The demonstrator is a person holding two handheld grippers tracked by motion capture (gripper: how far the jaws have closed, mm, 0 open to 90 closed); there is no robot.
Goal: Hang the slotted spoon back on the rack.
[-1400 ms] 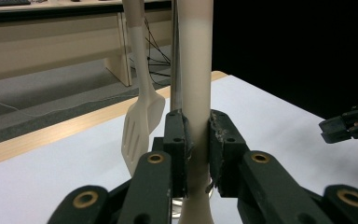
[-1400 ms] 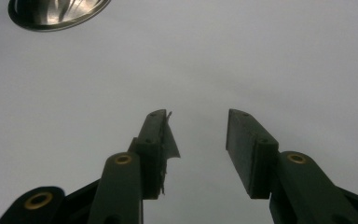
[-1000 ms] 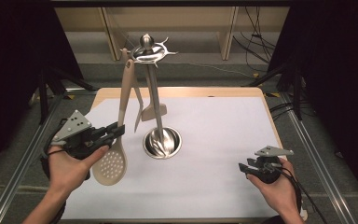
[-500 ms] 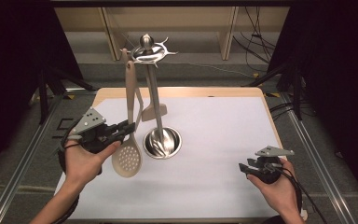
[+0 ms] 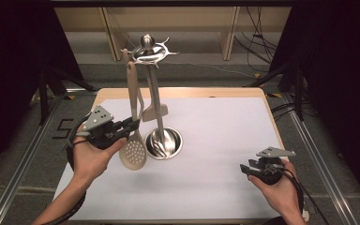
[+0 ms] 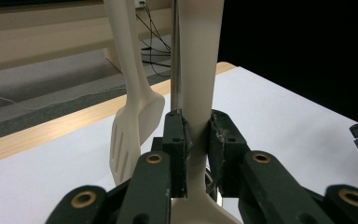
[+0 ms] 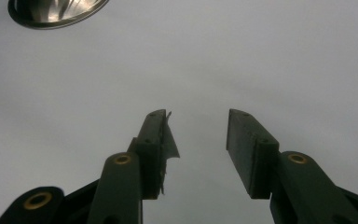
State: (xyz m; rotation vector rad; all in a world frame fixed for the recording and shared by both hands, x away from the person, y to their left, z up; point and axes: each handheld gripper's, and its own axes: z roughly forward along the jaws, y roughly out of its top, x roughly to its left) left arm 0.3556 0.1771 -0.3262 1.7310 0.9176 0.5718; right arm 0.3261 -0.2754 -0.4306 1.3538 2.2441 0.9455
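While left gripper [image 5: 130,125] fingers pinch one skimmer spoon [image 5: 133,151], one slotted spatula [image 5: 153,111] hanging, one steel stand [image 5: 163,143], right gripper [image 5: 246,168] fingers spread

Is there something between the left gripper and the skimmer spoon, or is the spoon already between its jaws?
Nothing stands between them. The left gripper is shut on the handle of the skimmer spoon, just above its perforated bowl. The spoon hangs from the metal stand, whose pole is close behind the handle, next to a slotted spatula.

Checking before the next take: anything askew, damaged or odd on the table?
The skimmer spoon is off plumb: its handle leans from the rack's top while the left gripper clamps its neck. The right gripper's pad lining looks frayed and peeling.
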